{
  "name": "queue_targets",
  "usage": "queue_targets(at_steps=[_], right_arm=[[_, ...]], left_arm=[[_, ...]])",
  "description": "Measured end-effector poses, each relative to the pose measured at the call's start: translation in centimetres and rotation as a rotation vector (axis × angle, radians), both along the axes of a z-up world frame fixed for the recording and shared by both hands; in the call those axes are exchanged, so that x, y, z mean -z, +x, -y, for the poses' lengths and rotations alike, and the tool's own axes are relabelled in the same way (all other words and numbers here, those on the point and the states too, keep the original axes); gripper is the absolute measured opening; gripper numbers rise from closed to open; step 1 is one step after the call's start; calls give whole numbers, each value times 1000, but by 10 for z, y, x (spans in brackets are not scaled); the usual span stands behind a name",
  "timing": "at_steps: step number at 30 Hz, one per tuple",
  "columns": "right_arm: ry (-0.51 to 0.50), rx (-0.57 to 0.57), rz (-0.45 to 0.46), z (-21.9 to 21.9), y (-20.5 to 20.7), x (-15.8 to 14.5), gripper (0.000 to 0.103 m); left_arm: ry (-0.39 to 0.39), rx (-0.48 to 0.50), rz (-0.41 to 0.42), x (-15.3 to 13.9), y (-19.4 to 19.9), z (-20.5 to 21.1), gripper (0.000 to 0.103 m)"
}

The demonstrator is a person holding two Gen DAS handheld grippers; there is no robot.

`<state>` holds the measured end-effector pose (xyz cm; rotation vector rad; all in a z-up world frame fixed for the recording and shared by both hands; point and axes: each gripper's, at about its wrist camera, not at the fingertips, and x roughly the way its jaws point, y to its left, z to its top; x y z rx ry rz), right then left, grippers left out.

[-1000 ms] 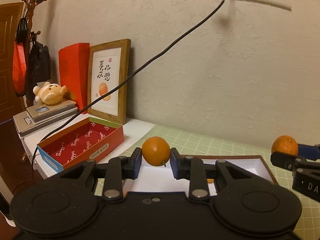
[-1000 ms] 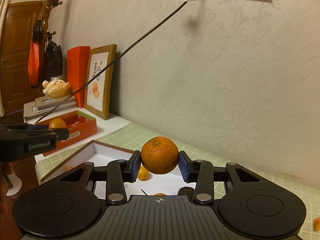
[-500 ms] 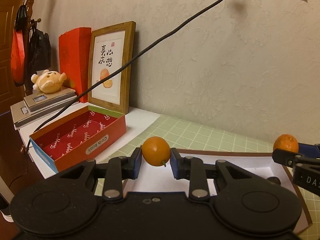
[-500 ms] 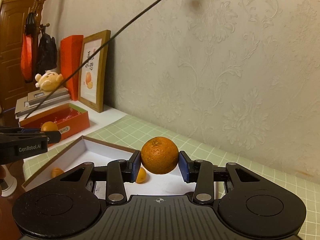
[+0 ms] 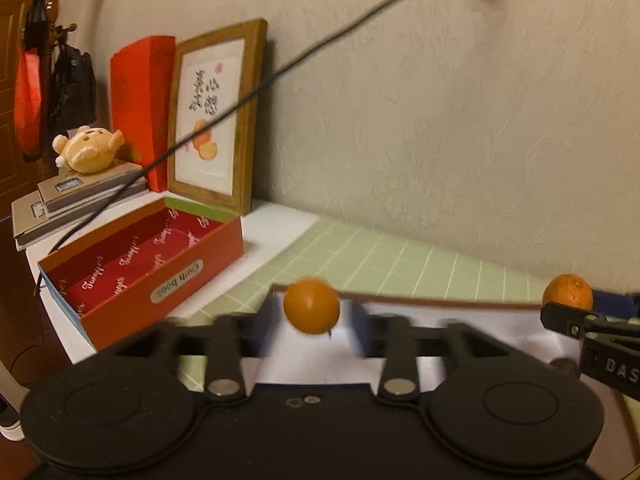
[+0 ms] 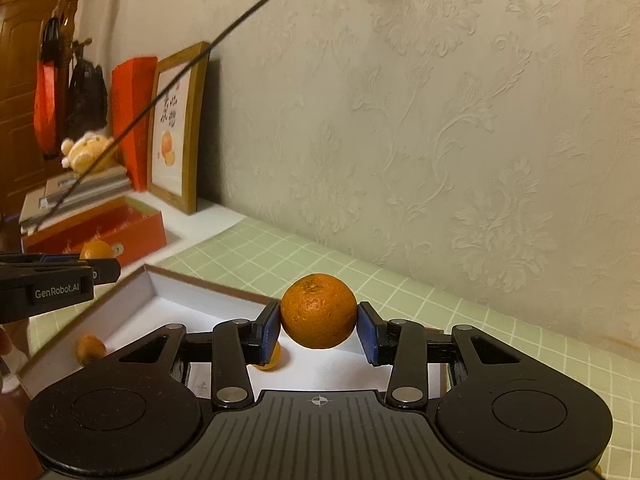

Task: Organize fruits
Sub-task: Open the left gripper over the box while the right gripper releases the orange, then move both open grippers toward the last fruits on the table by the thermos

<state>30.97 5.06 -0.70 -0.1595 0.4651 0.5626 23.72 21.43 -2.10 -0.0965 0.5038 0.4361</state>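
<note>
- Left gripper (image 5: 312,322) jaws opening, clear of the small orange (image 5: 311,306) over the white box (image 5: 420,308)'s far-left edge
- Right gripper (image 6: 318,330) jaws opening; pads barely off the big orange (image 6: 318,311); best released low, over bare floor, clear of fruit (image 6: 90,349) inside

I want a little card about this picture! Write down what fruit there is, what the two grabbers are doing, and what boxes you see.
Left gripper: jaws opening; smooth orange between them, pads off it
Right gripper: jaws opening; bumpy orange between them, gaps at both pads
White box: under both grippers; two small fruits inside
Red box: open, no fruit seen inside, left of the white box
Mat: green checked, under the white box
Behind: framed picture, plush toy
</note>
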Motion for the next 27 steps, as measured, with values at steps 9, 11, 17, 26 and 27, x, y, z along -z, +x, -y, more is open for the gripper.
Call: queue_targets(at_steps=[9, 11, 17, 26, 27], right_arm=[[57, 92, 65, 17, -8, -2, 103], [62, 91, 55, 17, -7, -4, 103], [60, 87, 55, 17, -10, -5, 103], [78, 90, 53, 19, -16, -12, 103], [82, 90, 55, 20, -18, -13, 103]], left_arm=[[51, -88, 44, -7, -15, -2, 97], [42, -82, 38, -7, -16, -3, 97], [47, -72, 43, -8, -18, -4, 97], [94, -61, 73, -16, -25, 5, 97], [101, -57, 78, -18, -27, 7, 97]])
